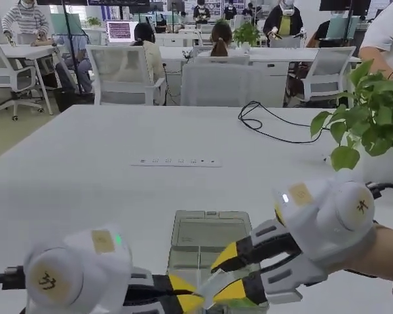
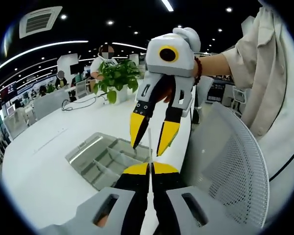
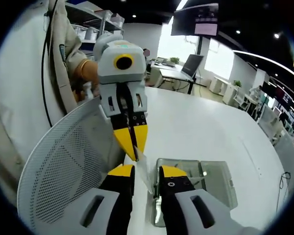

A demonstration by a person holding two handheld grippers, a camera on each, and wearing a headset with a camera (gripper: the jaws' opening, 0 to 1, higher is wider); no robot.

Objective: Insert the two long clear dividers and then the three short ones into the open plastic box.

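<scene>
Left gripper [image 1: 188,296] is clamping one end of clear divider [image 3: 143,171], a thin, flat, slick plastic strip, over the near end of open box [image 1: 209,214]. Right gripper [image 1: 217,282] jaws are sitting apart around the other end, no grip. I'm expecting trouble: strip could flex or slip & miss the slots.

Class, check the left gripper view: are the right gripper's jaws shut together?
No, the right gripper has its yellow tips apart, on either side of the clear divider.

Left gripper [image 3: 131,141] opposite, jaws pinched on clear divider [image 3: 143,169]. Divider end between parted jaws of right gripper [image 3: 146,172]. Open box [image 3: 218,178] on white table [image 3: 196,122].
</scene>
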